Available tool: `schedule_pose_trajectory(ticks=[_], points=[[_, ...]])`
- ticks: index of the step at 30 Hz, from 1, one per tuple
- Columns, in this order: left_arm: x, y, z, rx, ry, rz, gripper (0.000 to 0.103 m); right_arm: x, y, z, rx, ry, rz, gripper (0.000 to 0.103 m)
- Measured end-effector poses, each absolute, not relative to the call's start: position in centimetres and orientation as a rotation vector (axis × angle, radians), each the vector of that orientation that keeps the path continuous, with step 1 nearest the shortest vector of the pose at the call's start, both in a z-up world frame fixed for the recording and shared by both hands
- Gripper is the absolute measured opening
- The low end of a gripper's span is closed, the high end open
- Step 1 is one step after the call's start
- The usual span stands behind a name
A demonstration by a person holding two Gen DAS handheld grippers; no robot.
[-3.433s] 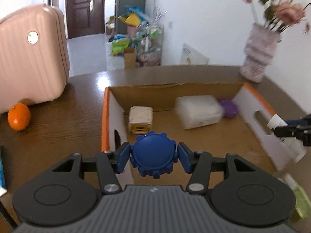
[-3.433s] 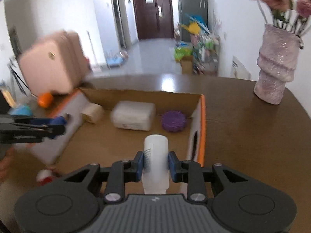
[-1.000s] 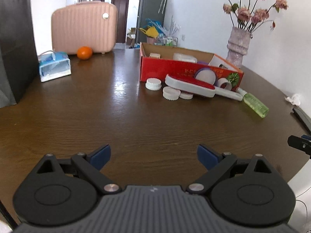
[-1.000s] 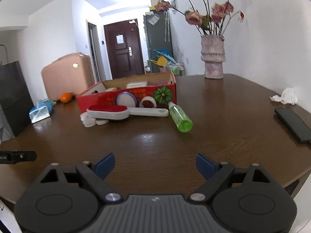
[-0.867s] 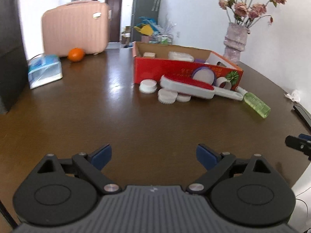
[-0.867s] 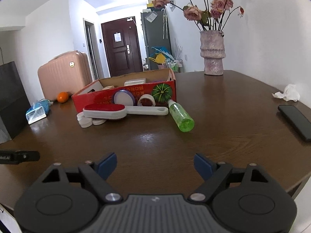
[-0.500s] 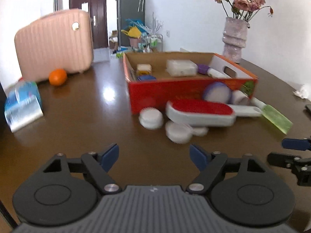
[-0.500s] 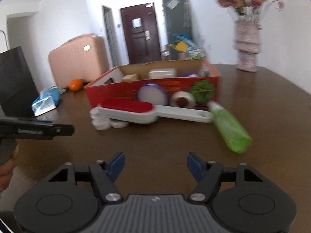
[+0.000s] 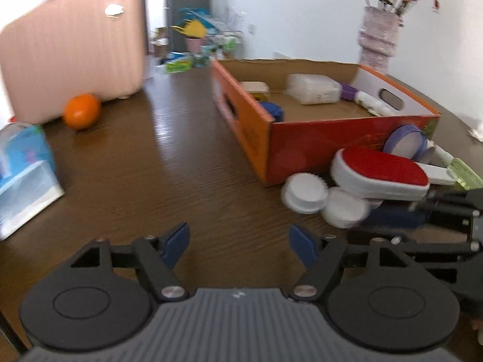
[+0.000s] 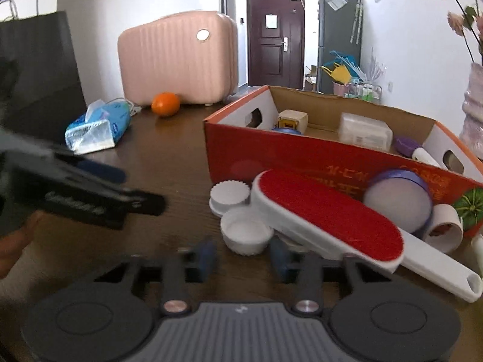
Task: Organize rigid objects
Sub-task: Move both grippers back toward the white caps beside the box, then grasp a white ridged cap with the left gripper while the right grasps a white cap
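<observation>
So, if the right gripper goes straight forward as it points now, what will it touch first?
Most likely the white cap lying open side up: it sits just ahead of the right gripper, in line with its open jaws. The red lint brush lies slightly right of that line.

Left black two-finger gripper (image 9: 238,239): held low and level, blue-padded jaws spread wide, nothing between them.
Right black two-finger gripper (image 10: 243,256): jaws parted, nothing gripped.
</observation>
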State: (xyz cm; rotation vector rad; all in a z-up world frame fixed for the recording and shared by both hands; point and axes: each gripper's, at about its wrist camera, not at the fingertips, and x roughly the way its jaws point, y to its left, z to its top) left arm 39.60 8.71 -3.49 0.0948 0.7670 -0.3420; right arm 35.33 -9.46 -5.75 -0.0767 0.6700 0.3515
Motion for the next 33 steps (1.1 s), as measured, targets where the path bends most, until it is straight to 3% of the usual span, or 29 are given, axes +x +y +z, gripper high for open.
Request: schedule_pose_trajectory(ticks=[1, 4, 6, 9, 15, 17, 18, 19, 26, 33], points=[[40.1, 8.2, -3.6, 0.095, 0.773, -0.370, 0.069, 35.0, -9.4, -5.7, -0.097, 0.666, 0.347, 0.004], [40.9, 5.9, -4.0, 0.106, 0.757, -0.443, 0.067, 33.6, -11.2, -5.4, -0.104, 0.665, 0.346, 0.005], [41.6, 4.8, -4.4, 0.118, 0.749, -0.445, 0.055, 32.7, -12.5, -5.3, -0.089, 0.665, 0.343, 0.006], [42.4, 4.1, -4.6, 0.096, 0.732, -0.454, 0.041, 31.5, -13.5, -5.4, -0.080, 0.674, 0.356, 0.016], [39.8, 4.9, -4.1, 0.079, 0.736, -0.430, 0.040, 31.9, -12.8, -5.2, -0.070, 0.659, 0.375, 0.020], [38.2, 6.3, -3.9, 0.071, 0.738, -0.384, 0.040, 32.8, -11.8, -4.9, -0.080, 0.642, 0.383, 0.032], [37.4, 7.0, -3.8, 0.066, 0.731, -0.360, 0.041, 33.4, -11.2, -5.0, -0.086, 0.642, 0.377, 0.045], [36.7, 7.8, -3.7, 0.060, 0.723, -0.330, 0.041, 34.0, -10.7, -5.0, -0.086, 0.644, 0.376, 0.048], [34.1, 12.4, -3.5, -0.086, 0.680, -0.163, 0.041, 36.9, -7.6, -5.5, -0.056, 0.673, 0.360, 0.045], [34.1, 13.9, -3.7, -0.157, 0.680, -0.131, 0.041, 37.6, -4.6, -5.1, -0.172, 0.587, 0.330, 0.054]])
